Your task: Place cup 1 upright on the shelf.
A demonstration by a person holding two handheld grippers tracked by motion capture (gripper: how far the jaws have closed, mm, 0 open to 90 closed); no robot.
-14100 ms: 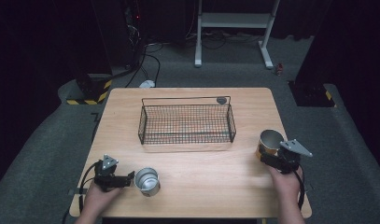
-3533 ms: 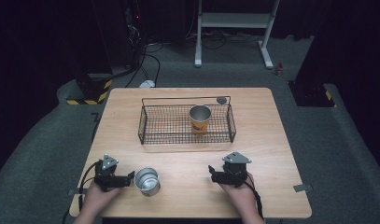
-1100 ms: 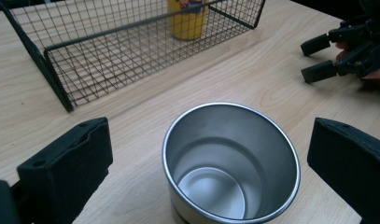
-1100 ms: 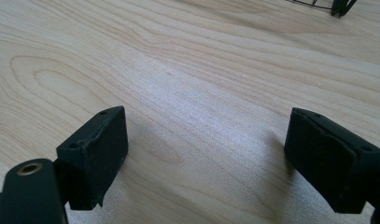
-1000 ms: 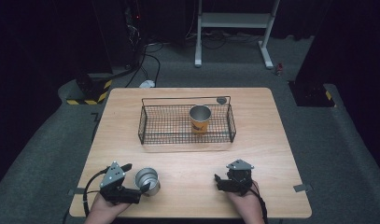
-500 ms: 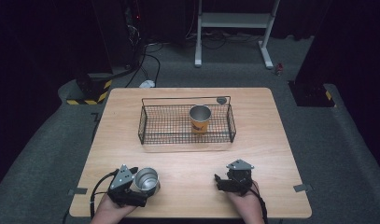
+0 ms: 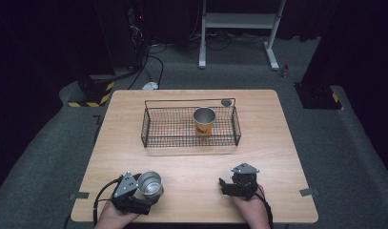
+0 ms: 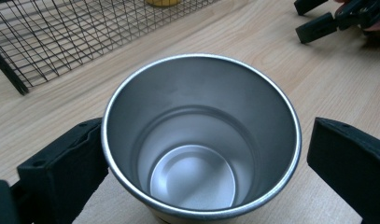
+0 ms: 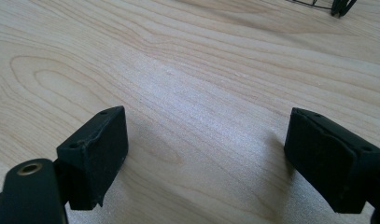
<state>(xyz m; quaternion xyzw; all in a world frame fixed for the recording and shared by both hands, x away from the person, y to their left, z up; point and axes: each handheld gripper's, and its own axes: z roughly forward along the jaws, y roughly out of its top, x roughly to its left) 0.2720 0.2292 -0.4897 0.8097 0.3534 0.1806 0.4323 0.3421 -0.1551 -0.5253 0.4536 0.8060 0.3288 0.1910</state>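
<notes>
Two cups sit on our table, and the steel cup (image 8: 201, 140) between the jaws of our left claw (image 8: 201, 158) is the one we are dealing with. What could go wrong from here is a tip or a skid: in the left gripper view the left jaw looks to touch the wall just under the rim while the right jaw stands a little clear of it, so closing would push from one side first, and we judge the smooth, light, empty cup could slide or rock toward the open side before both jaws bite. A grip that high on a tapering wall could also let it slip downward on lifting. So we count this claw as spread around the cup, not yet clamped on it. The cup stands upright, mouth up, centred between the jaws, near our edge of the table (image 7: 191, 167).

Beyond the claw's tips lies the wire basket (image 7: 189, 125), with the yellow cup (image 7: 204, 122) upright inside it. Our right claw (image 9: 206, 154) rests low over bare wood, jaws wide apart and holding nothing, well apart from the left claw.
</notes>
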